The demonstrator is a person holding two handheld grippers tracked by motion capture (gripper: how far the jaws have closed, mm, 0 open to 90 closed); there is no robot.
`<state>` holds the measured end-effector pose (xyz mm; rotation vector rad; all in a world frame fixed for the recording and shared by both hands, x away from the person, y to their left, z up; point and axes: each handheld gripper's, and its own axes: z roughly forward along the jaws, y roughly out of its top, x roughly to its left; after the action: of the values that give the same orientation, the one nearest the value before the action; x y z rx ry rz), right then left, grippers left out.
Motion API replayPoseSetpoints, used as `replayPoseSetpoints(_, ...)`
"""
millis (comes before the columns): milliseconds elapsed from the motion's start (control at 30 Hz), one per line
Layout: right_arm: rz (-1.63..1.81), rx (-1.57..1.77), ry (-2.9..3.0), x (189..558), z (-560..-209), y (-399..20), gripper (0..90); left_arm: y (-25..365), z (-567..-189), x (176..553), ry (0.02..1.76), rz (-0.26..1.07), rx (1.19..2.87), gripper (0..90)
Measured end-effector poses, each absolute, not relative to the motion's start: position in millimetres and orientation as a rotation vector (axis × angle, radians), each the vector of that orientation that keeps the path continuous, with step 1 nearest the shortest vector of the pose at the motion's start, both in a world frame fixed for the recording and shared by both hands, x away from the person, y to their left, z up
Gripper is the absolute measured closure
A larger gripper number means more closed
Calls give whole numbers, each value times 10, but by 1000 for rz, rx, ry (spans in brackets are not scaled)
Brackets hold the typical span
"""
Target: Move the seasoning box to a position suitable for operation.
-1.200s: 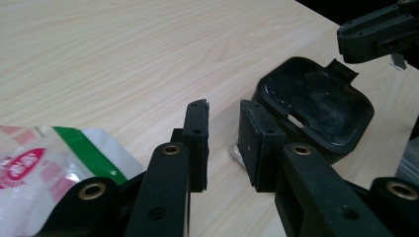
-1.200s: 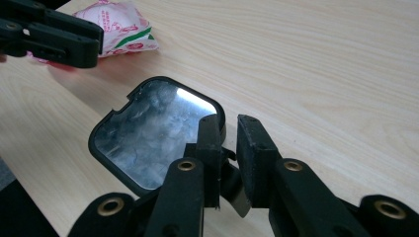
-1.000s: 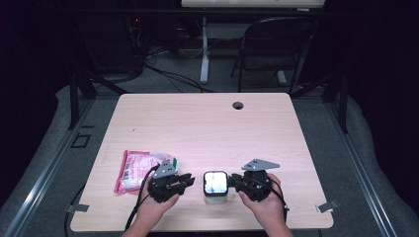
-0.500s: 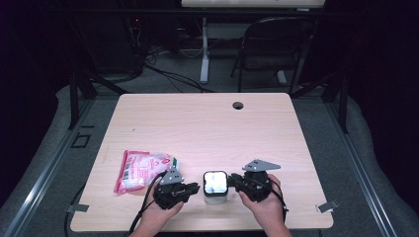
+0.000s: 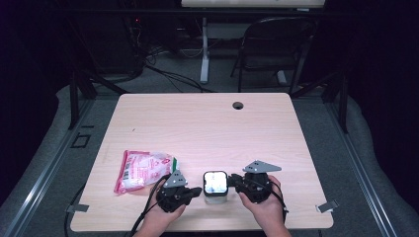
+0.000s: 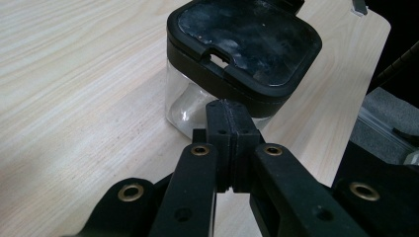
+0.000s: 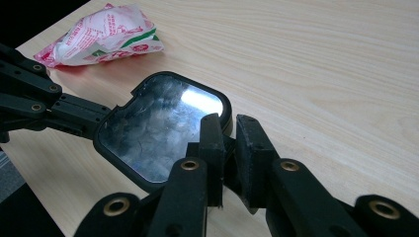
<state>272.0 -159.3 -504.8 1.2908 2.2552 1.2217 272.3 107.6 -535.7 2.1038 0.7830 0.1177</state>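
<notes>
Table bare across its far half; work sits at the near edge. Red-and-white packet lies near left, set aside. Clear jar with black lid stands near centre. Right gripper pinches the lid rim, apparently steadying it. Left gripper, jaws just closed on nothing, meets the jar's left side.

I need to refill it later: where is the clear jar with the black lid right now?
In the high view the jar stands near the table's front edge, between the left gripper and right gripper, with the pink packet to its left.
</notes>
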Motion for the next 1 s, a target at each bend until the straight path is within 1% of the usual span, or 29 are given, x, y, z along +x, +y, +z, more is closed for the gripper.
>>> replayPoseSetpoints(367, 1220, 1298, 2247, 2710, -5049, -1586, 820, 1061, -5334, 2711, 758, 120, 2101, 900)
replayPoseSetpoints(1000, 1228, 1304, 2235, 2704, -5056, -1582, 822, 1063, -5299, 2712, 769, 126, 2088, 900)
